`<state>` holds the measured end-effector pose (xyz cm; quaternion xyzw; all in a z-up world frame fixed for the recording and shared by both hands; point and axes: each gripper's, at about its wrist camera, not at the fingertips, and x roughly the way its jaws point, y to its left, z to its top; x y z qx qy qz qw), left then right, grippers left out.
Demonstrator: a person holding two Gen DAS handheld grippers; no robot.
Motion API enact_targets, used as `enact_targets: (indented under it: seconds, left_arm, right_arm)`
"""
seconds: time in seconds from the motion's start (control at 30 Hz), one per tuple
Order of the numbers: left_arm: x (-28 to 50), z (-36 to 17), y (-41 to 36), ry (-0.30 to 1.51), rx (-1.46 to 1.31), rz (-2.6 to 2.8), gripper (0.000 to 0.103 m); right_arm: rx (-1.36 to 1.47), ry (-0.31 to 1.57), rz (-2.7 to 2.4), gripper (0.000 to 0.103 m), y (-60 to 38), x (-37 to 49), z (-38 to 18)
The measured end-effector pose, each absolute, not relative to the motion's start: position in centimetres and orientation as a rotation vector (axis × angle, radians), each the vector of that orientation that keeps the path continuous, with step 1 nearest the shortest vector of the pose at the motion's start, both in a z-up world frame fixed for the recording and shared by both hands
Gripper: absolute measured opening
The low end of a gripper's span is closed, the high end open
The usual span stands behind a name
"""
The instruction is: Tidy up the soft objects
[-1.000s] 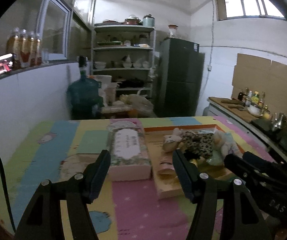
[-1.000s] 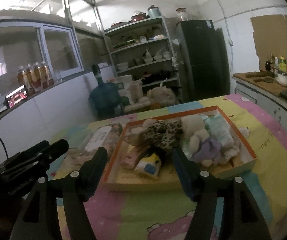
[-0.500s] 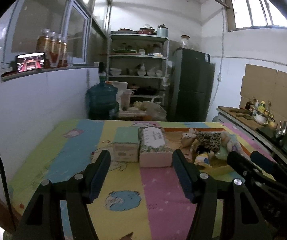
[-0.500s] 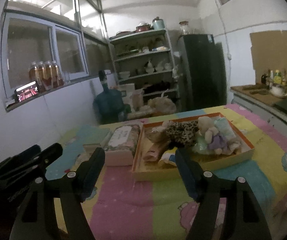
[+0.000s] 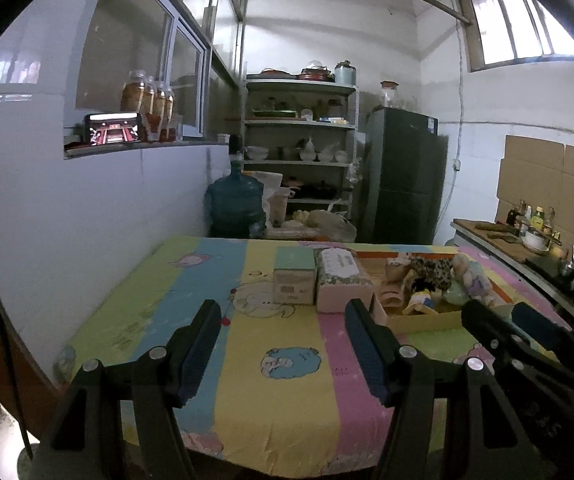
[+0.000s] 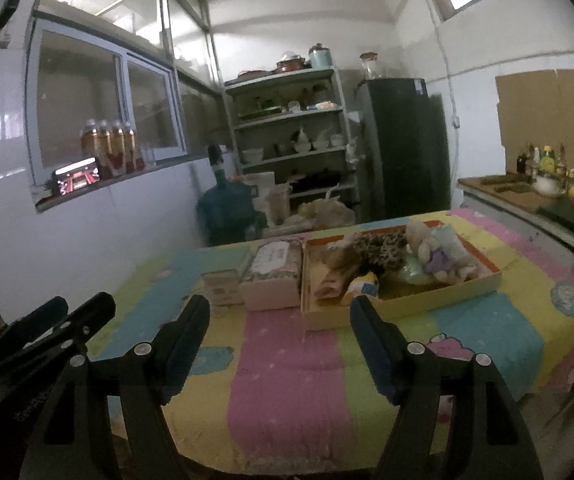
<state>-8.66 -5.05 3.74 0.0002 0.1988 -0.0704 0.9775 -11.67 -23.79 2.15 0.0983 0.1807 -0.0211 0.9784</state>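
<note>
The left view alone shows the bare left half of the bench [image 5: 191,280] under its pastel striped cloth; the right view alone shows the bench's right edge and the floor beside it. The left tool [image 5: 283,344] and the right tool [image 6: 279,340] both hang over the near edge, tilted slightly down, jaws apart and empty. The soft plush toys [image 6: 391,248] lie in the shallow orange-rimmed cardboard tray [image 6: 483,280], far right. Just left of it stand a pink floral tissue pack [image 5: 341,276] and a small green-topped box [image 5: 294,278]. The near cloth is free.
</note>
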Motion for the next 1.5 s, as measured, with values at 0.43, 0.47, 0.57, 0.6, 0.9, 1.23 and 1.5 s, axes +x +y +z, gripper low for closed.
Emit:
enact_targets:
  seconds: [0.43,0.47,0.57,0.6,0.9,1.23,1.5]
  left_arm:
    - [-10.6,3.5,-5.2,0.389,0.010,-0.118,0.064]
    - [-10.6,3.4,-5.2,0.388,0.008,-0.117,0.064]
    - [-10.6,3.2,-5.2,0.394,0.000,-0.117,0.064]
    - [-10.4,3.1,-5.1,0.396,-0.001,-0.118,0.064]
    - [-10.0,3.0,-4.7,0.402,-0.003,-0.118,0.064]
    - [-10.2,2.7,-4.4,0.404,-0.012,-0.129,0.064]
    - [-10.3,2.7,-4.3,0.402,-0.012,-0.129,0.064]
  right_arm:
    - [0.167,0.332,-0.052,0.075,-23.1,-14.2,2.7]
    - [0.167,0.332,-0.048,0.075,-23.1,-14.2,2.7]
    - [0.166,0.337,-0.046,0.075,-23.0,-14.1,2.7]
    - [0.164,0.337,-0.046,0.074,-22.9,-14.1,2.7]
    - [0.177,0.349,-0.031,0.074,-22.7,-13.7,2.4]
    - [0.169,0.345,-0.026,0.075,-22.3,-14.0,2.5]
    - [0.164,0.341,-0.025,0.075,-22.1,-14.1,2.5]
